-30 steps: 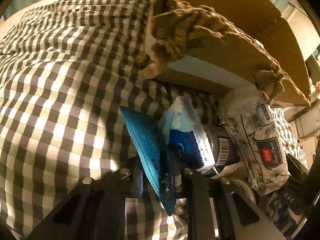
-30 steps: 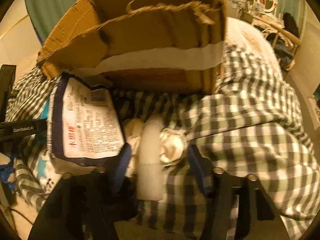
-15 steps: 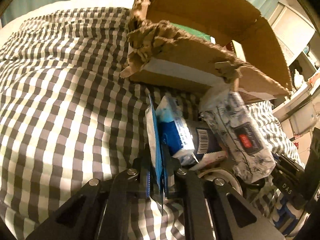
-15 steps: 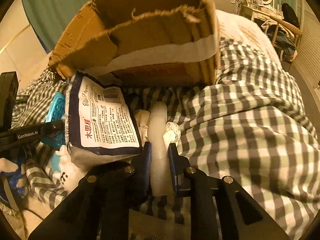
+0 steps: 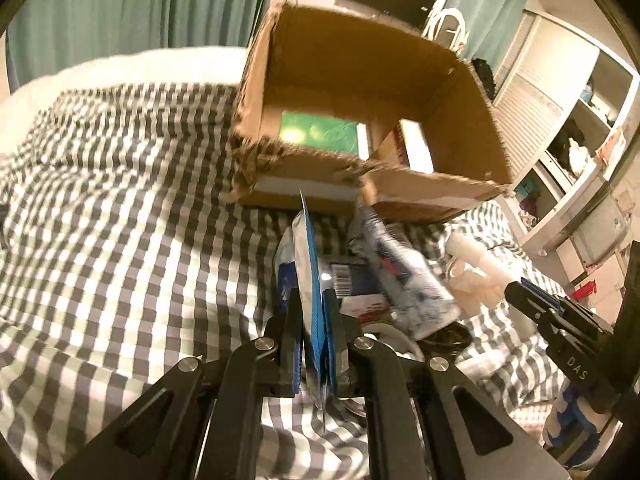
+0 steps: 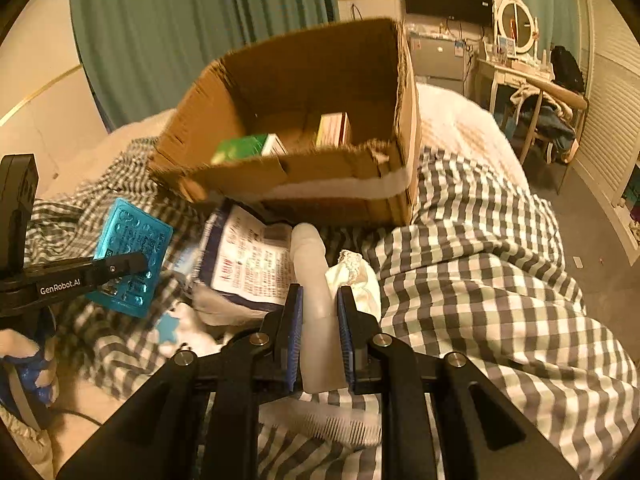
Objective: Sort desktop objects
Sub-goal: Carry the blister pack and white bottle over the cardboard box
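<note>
Both grippers are now lifted higher than a moment before; the cardboard box [image 6: 304, 96] is showing two cartons inside; the left gripper [image 5: 314, 332] is clamping one blue flat pack [image 5: 311, 264]; the right gripper [image 6: 318, 320] is clamping one white tube [image 6: 316, 280]; two packets are lying on the checked cloth [image 6: 480, 280] before the box.

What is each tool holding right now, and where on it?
Left tool pinches the flat blue blister card edge-on near its lower end. Right tool clamps the white plastic bottle around its body.
</note>
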Available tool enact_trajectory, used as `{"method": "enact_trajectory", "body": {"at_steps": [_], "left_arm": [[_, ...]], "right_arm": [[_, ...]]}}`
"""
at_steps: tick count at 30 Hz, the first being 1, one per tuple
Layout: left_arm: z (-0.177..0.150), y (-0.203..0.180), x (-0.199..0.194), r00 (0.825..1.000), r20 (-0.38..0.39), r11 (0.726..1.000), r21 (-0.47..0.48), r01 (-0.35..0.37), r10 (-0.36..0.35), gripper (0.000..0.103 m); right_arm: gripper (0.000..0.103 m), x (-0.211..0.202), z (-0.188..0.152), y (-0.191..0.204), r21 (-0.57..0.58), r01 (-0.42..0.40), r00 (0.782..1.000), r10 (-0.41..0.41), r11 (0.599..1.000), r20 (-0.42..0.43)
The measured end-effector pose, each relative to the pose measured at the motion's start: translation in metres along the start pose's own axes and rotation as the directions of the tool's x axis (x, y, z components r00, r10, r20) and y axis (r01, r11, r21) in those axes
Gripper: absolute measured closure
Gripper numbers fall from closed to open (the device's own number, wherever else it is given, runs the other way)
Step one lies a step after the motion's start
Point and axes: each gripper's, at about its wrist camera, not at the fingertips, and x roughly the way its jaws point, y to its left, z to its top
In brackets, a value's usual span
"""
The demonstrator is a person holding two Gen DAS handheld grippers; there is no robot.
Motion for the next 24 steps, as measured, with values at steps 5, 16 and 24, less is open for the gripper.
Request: {"method": "enact_trajectory", "body": {"at_steps": [5,16,24], "left_arm": [[0.005,-0.006,-0.02,0.999,0.039,1.0,0.02,-0.002,0.001,0.094],[0.015,-0.017,-0.045,0.995,0.1,0.999,0.053,-0.002,-0.004,0.094],[0.02,-0.02,-0.061,0.988,0.154,0.998,0.069,0.001,-0.012,0.094]], "right_arm": [[0.086,-0.013,0.001,0.003,-0.005,0.002,1.0,-0.002,1.0,0.014],[0.08,0.021,-0.04,-0.018,0.027,0.066,0.97,-0.058,0.997,-0.237],[0.08,0.002,-0.049,-0.013,-0.018,0.068,0.969,-0.07,0.998,-0.236]]}}
